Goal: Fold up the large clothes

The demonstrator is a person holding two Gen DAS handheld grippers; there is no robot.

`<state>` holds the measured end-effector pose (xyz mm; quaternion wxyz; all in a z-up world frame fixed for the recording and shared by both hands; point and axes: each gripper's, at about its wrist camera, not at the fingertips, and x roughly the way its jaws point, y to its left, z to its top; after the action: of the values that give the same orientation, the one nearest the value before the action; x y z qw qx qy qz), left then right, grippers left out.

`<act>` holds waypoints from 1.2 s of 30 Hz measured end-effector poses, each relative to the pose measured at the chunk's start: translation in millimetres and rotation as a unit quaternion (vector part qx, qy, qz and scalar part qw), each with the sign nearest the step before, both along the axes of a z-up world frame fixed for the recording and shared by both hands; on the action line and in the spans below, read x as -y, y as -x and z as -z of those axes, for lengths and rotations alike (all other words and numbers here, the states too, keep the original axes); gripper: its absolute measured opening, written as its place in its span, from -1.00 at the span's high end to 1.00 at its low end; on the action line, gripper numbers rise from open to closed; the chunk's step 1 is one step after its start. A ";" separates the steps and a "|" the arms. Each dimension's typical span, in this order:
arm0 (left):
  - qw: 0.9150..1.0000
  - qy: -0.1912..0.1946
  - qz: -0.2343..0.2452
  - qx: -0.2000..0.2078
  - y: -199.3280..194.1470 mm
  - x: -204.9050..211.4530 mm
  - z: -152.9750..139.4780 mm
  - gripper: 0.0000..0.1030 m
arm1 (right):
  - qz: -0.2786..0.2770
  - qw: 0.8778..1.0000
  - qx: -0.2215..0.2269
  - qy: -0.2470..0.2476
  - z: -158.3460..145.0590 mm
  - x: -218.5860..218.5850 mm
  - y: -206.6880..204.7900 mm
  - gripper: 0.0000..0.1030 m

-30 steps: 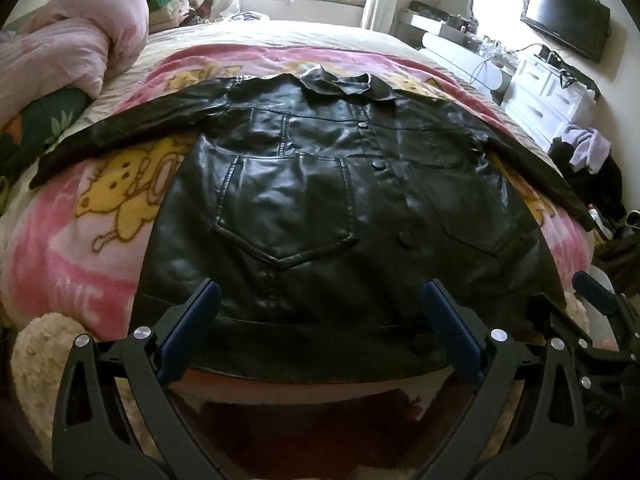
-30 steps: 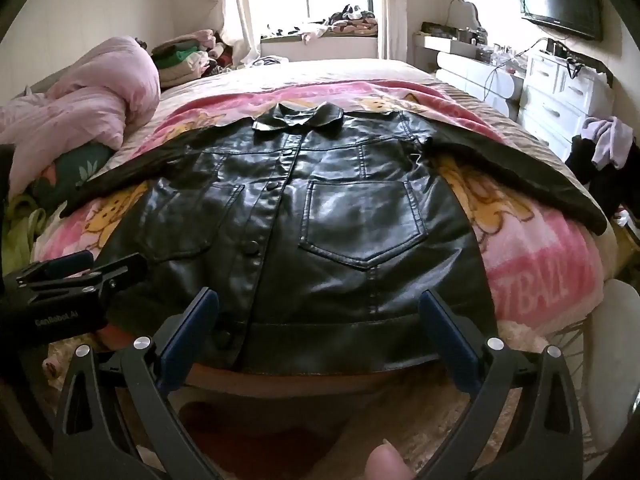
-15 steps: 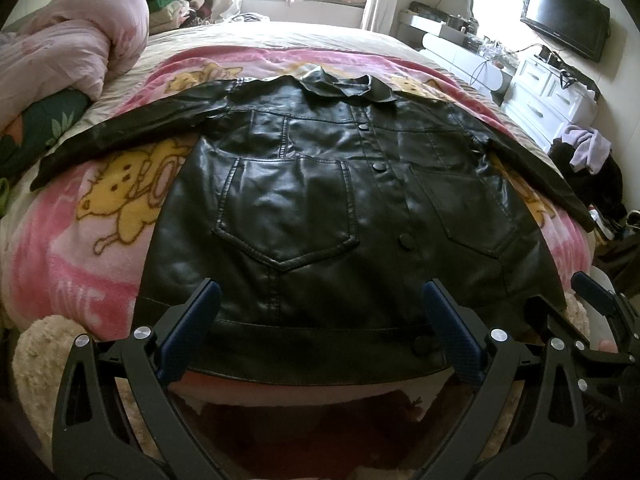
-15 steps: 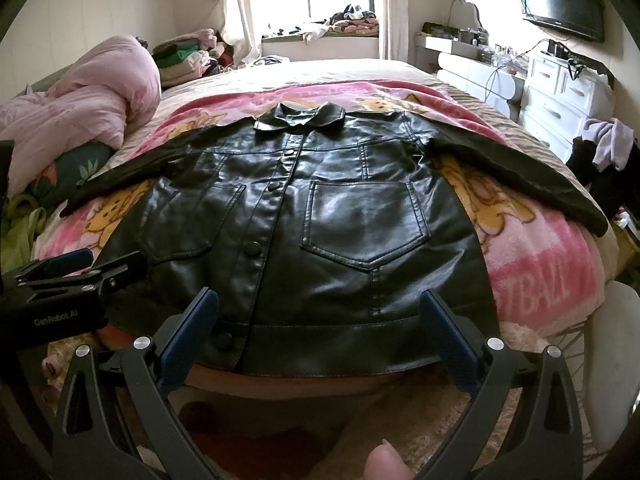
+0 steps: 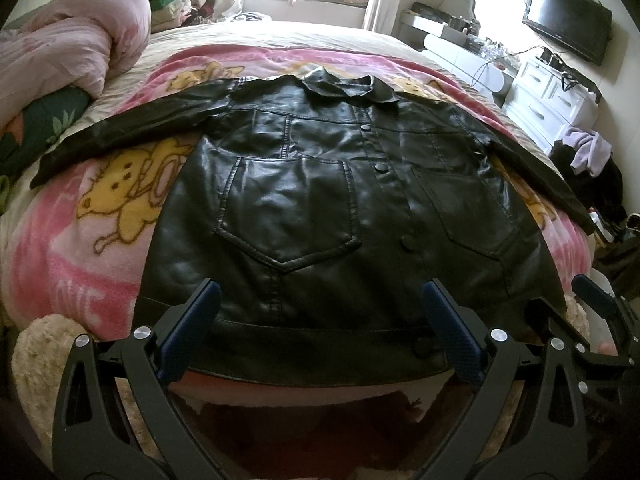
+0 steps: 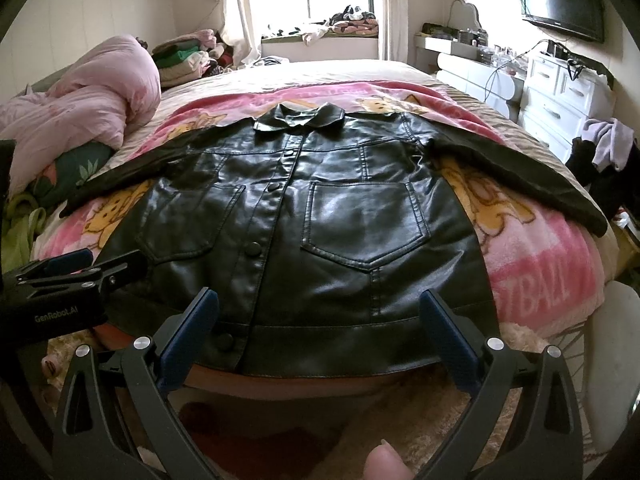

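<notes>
A black leather jacket [image 5: 320, 208] lies flat, front up and buttoned, on a pink cartoon blanket [image 5: 80, 264] on the bed, sleeves spread to both sides, collar at the far end. It also shows in the right wrist view [image 6: 320, 232]. My left gripper [image 5: 320, 304] is open and empty, hovering just before the jacket's hem. My right gripper [image 6: 318, 308] is open and empty, also at the hem, further right. The left gripper shows from the side in the right wrist view [image 6: 76, 268].
A pink duvet [image 5: 68, 40] is bunched at the bed's left. White drawers [image 6: 560, 96] and a wall TV [image 6: 564, 0] stand on the right. Clothes are piled on a chair [image 5: 592, 168] right of the bed. A fluffy rug [image 5: 36, 360] lies below the bed's near edge.
Both grippers have shifted slightly at the hem; the jacket sits a little lower in both views. The jacket itself has not moved.
</notes>
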<state>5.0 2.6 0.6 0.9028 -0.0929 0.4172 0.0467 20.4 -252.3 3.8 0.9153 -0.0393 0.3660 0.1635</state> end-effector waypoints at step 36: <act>1.000 -0.016 -0.017 0.006 -69.8 -23.8 -22.4 -0.83 | 0.004 1.000 0.009 -0.005 -26.6 -6.2 -72.4 -0.92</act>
<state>74.8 26.4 23.0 0.9056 -0.0859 0.4096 0.0686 92.8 -246.1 30.4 0.9192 -0.0349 0.3573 0.1617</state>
